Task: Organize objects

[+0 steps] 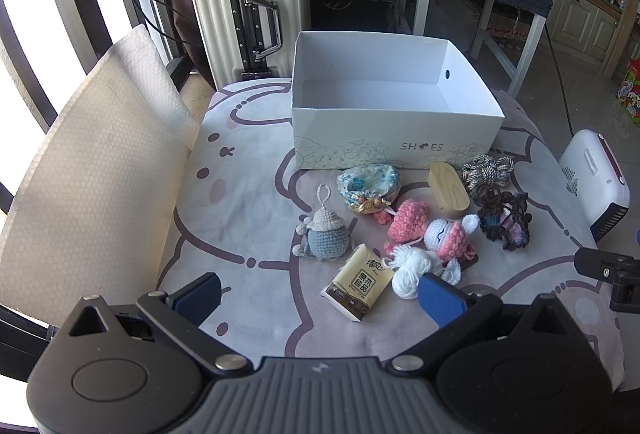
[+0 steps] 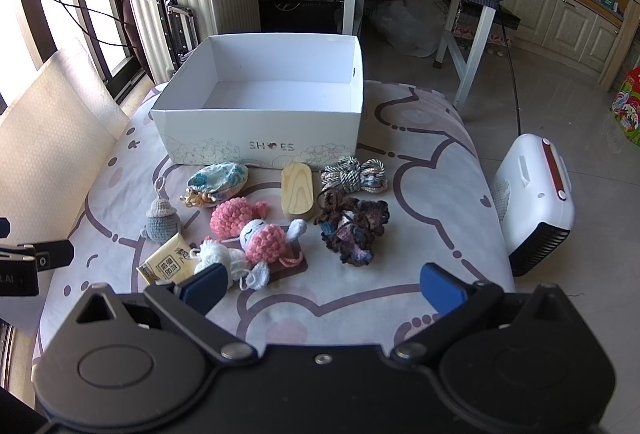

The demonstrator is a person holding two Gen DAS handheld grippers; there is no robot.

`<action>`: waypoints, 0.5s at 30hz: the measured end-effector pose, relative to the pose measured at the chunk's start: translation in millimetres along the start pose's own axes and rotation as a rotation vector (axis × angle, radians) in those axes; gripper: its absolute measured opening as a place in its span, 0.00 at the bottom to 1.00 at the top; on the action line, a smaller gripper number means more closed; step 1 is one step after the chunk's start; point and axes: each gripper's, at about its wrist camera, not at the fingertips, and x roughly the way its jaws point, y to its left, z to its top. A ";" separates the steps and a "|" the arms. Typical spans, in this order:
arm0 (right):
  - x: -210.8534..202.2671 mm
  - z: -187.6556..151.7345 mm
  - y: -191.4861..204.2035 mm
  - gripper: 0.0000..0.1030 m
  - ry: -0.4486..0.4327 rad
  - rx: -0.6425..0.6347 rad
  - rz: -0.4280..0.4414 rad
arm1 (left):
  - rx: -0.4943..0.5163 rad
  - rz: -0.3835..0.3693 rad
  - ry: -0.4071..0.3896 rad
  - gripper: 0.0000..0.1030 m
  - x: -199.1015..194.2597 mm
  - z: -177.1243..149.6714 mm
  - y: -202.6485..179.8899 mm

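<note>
Blue-padded left tool [image 1: 320,298] and right tool [image 2: 322,288] gape empty; tissue pack [image 2: 166,266] partly hidden.

My pads [image 1: 440,300] are blue on black arms; the cloth [image 2: 420,162] under them is pale grey-lilac with dark purple outlines and dots; the box [image 2: 260,130] is white, faint floral linework and grey "SHOES" on its front; the pouch [image 2: 218,176] – blue-and-white floral; the block [image 2: 298,192] is pale wood grain; the rope [image 2: 354,174] grey and white twisted; one doll [image 2: 162,220] grey-blue with a beige hat; the bunny [image 2: 268,240] pink and white; the tissues [image 1: 356,282] tan and brown; the yarn [image 2: 354,230] – dark brown, blue and mauve.
</note>
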 end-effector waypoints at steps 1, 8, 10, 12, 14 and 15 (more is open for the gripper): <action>0.4 -0.6 -0.6 1.00 0.000 0.000 0.000 | 0.000 0.000 0.000 1.00 0.2 0.0 0.2; -1.3 -1.0 -1.0 1.00 0.000 0.000 -0.002 | -0.001 -0.001 0.001 1.00 0.3 0.1 0.3; -1.0 -0.3 -0.5 1.00 0.000 0.001 -0.002 | 0.000 -0.001 0.001 1.00 0.2 0.1 0.3; -2.6 -0.2 -1.5 1.00 0.000 0.001 -0.002 | 0.000 -0.001 0.001 1.00 0.2 0.1 0.4; -1.6 -1.4 -1.1 1.00 0.001 0.000 -0.003 | 0.002 -0.001 -0.001 1.00 1.4 0.0 0.6; -1.2 -1.5 -0.8 1.00 0.001 0.000 -0.003 | 0.003 -0.001 -0.002 1.00 1.1 -0.2 0.4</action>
